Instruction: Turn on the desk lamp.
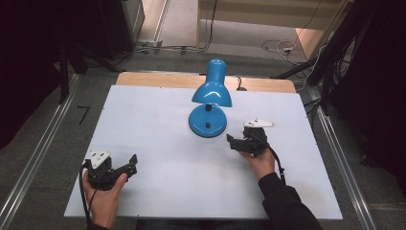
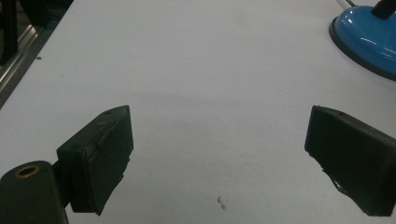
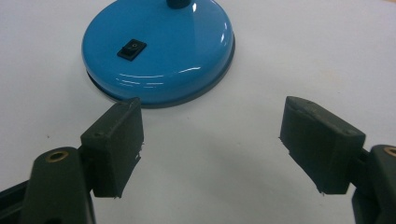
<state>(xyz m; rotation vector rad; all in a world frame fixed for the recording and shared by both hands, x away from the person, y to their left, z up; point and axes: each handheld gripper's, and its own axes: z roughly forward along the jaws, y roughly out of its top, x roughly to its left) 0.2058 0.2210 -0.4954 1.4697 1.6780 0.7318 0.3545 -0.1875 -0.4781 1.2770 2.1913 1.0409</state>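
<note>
White tabletop [image 1: 158, 124] under everything. Nearest, well short of the blue lamp [image 1: 209, 103] and off to its left: left gripper [image 1: 128, 164], jaws spread wide, nothing between. Closer in, just beside the lamp's base [image 3: 159, 51] on the right: right gripper [image 1: 233, 142], jaws likewise apart, empty. Farthest: lamp, upright at table middle.

A white rectangular worktop [image 1: 158, 143] lies on a light wooden board [image 1: 158, 79] that shows along its far edge. Grey floor [image 1: 48, 129] surrounds the worktop, with metal rails [image 1: 36, 153] flanking it and loose cables [image 1: 275, 46] beyond it.
</note>
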